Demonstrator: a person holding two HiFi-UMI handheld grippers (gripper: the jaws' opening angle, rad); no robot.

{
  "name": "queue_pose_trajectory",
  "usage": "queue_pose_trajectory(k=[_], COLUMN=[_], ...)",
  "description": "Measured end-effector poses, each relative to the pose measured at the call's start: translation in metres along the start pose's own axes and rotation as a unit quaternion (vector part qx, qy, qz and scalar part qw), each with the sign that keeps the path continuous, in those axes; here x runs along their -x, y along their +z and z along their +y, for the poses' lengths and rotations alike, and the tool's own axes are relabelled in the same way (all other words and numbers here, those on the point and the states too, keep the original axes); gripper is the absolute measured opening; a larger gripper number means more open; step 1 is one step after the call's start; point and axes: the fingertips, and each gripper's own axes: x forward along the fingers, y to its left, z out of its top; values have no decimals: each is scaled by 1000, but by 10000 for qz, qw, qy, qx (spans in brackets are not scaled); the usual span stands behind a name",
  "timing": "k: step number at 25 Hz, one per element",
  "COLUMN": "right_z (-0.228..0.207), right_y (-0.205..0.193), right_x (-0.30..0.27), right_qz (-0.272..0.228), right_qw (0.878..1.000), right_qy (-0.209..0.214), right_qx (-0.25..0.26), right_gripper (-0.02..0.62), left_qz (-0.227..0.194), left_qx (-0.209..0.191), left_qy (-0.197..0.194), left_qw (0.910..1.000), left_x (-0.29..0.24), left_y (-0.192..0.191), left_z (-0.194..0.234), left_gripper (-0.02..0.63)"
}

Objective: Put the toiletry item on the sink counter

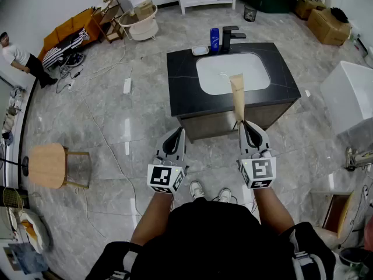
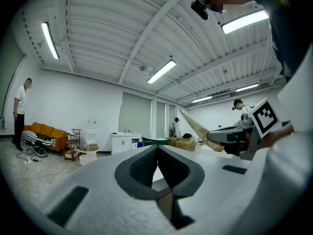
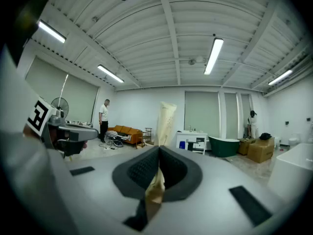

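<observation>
The task was barely under way. The right gripper (image 1: 243, 125) was clamped on the crimped end of the tan tube (image 1: 237, 95), held aloft short of the sink counter (image 1: 182, 80), where it had yet to be set down. The left gripper (image 1: 180, 132) had its jaws together on nothing. The basin (image 1: 215, 77) looked empty, and a soap dish (image 1: 200, 50) and a blue bottle (image 1: 214, 39) stood at the back edge.

Your left gripper (image 2: 157, 153) has its jaws pressed together with nothing between them. Off to the right, your right gripper (image 2: 222, 140) clamps one end of a tan tube (image 2: 195, 126), which slants up and to the left. At the far left, a person (image 2: 19, 112) in a white shirt stands beside an orange sofa (image 2: 46, 132).
</observation>
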Motion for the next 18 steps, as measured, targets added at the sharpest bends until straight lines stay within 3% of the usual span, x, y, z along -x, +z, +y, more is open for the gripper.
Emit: queue_pose_trajectory(k=[18], right_z=[41], right_y=[11], right_x=[-40], right_qz=[-170], right_qw=[9997], right_qy=[-182], right_qx=[-63], right_gripper=[6], left_qz=[22], left_qx=[31], left_qy=[-187], left_qw=[9998], left_x=[17], left_y=[-5], left_z=[53], left_gripper=[8])
